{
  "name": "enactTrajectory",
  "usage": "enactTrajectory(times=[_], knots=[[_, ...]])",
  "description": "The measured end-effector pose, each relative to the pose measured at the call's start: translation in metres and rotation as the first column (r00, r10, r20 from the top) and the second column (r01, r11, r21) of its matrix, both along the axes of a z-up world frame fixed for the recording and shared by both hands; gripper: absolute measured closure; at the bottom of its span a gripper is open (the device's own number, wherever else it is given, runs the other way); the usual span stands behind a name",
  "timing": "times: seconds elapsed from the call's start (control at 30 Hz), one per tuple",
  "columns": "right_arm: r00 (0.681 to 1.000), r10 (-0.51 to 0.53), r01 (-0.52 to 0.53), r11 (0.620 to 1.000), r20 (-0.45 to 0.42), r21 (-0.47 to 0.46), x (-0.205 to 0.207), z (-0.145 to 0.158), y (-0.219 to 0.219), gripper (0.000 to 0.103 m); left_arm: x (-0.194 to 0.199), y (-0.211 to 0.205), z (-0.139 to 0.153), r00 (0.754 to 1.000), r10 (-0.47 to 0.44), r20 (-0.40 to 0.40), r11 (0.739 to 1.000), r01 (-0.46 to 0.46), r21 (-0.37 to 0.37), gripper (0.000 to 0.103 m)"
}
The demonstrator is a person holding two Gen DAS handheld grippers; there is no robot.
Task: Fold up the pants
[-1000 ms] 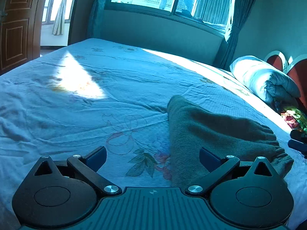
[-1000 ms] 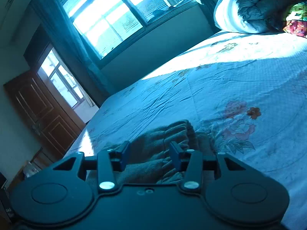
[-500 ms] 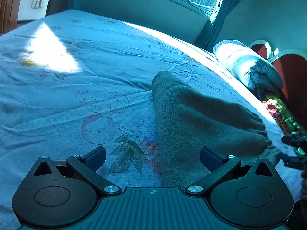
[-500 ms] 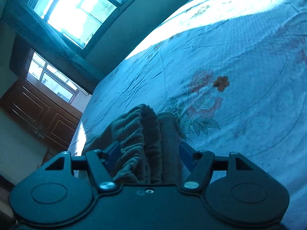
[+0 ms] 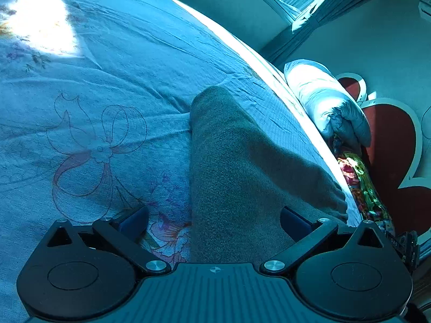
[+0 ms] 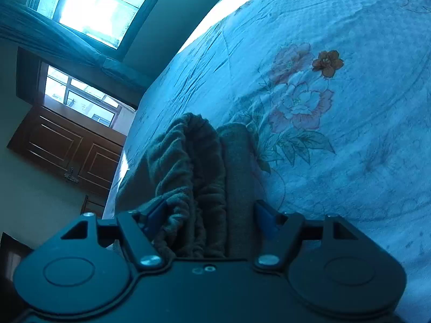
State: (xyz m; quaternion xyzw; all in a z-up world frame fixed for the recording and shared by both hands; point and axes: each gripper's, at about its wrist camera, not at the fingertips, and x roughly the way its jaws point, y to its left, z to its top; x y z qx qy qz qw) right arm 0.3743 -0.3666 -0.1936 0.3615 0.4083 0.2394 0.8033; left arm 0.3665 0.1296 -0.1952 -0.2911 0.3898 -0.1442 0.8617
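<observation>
Sunlit bedroom: a bed with a pale floral sheet [image 5: 113, 86] carries the folded grey-brown fleece pants [image 5: 237, 167], near its edge. The left hand-held gripper [image 5: 214, 222] is spread wide, straddling the fabric's long side edge. The right hand-held gripper [image 6: 208, 214] is partly open around the gathered elastic waistband [image 6: 188, 161], not visibly clamping. Closing now could catch only some layers, undoing the fold. Compared with a second ago, both have come closer to the pants.
</observation>
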Motion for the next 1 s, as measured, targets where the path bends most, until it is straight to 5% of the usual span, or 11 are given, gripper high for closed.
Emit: enactTrajectory(times=[0.1,0.2,0.4,0.87,0.9,0.93,1.0], knots=[[1.0,0.024,-0.024,0.999,-0.001,0.022,0.004,-0.001,-0.002,0.036,0.008,0.0,-0.001,0.999,-0.046,-0.012,0.999,0.046,-0.015,0.002],[0.999,0.035,-0.035,0.998,-0.004,0.043,0.008,-0.003,-0.007,0.038,0.01,-0.001,0.0,0.996,-0.086,-0.026,0.996,0.086,-0.002,0.03],[1.0,0.015,-0.013,0.995,-0.014,0.102,0.009,-0.011,-0.015,0.037,0.014,0.017,-0.013,0.998,-0.056,-0.033,0.993,0.052,-0.104,0.031],[0.99,0.141,-0.14,0.989,-0.012,0.052,0.023,-0.005,0.017,0.032,0.025,0.0,-0.017,0.995,-0.098,-0.024,0.99,0.095,-0.1,0.026],[0.984,0.176,-0.176,0.984,-0.007,0.008,0.024,-0.002,0.027,0.032,0.025,-0.006,-0.016,0.994,-0.111,-0.014,0.991,0.109,-0.082,0.035],[0.981,0.192,-0.191,0.98,0.006,-0.049,0.023,0.002,0.037,0.034,0.025,-0.012,-0.016,0.991,-0.131,-0.017,0.989,0.129,-0.079,0.055],[0.98,0.197,-0.191,0.974,0.037,-0.12,0.021,0.011,0.048,0.058,0.023,-0.016,-0.015,0.992,-0.125,-0.006,0.99,0.124,-0.062,0.06]])
